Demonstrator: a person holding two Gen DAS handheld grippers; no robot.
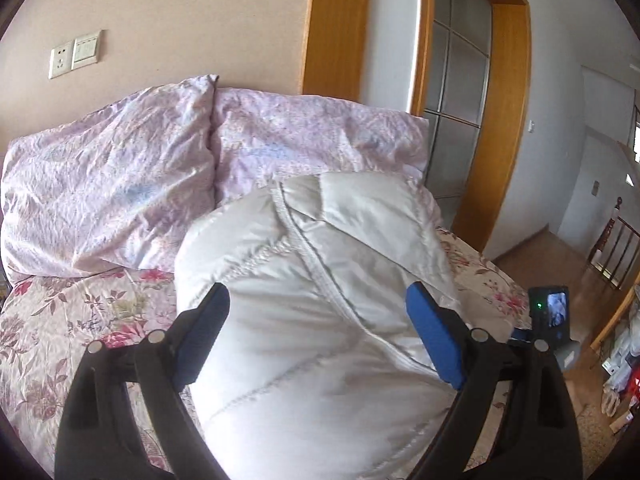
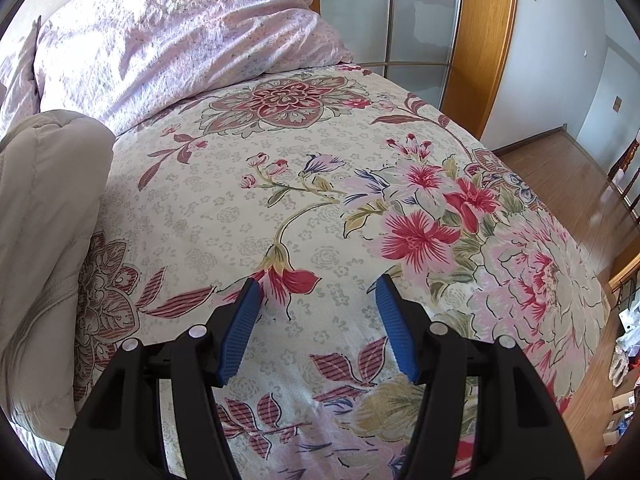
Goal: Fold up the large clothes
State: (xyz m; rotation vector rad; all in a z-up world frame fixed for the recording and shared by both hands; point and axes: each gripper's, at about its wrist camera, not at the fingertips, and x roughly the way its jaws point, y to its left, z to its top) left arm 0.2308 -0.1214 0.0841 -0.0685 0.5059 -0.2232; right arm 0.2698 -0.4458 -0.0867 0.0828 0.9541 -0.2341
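In the left wrist view, two crumpled lilac pillows (image 1: 120, 184) are leaning against the beige wall far ahead of the left gripper (image 1: 316, 308), up and to its left. The flowered bedspread (image 1: 60, 320) is lying under and to the left of that gripper. Its jaws are standing wide apart, and the pale grey quilted down jacket (image 1: 320, 300) is bulging up between them in a folded mound; the blue pads (image 1: 434, 336) are sitting close beside the fabric on either side, but whether they are touching it I cannot tell. To the right of the gripper, the small screen of the other gripper's camera (image 1: 554, 308) is showing, and beyond it a wooden door frame (image 1: 504, 120).

In the right wrist view, the jacket (image 2: 44, 240) is lying at the far left edge, well apart from the right gripper (image 2: 318, 288), resting on the bedspread (image 2: 320, 200). A lilac pillow (image 2: 180, 40) is lying ahead and to the upper left. The right gripper is hanging over bare bedspread, jaws partly apart with nothing between them. The wood floor (image 2: 560, 168) is showing to its right.
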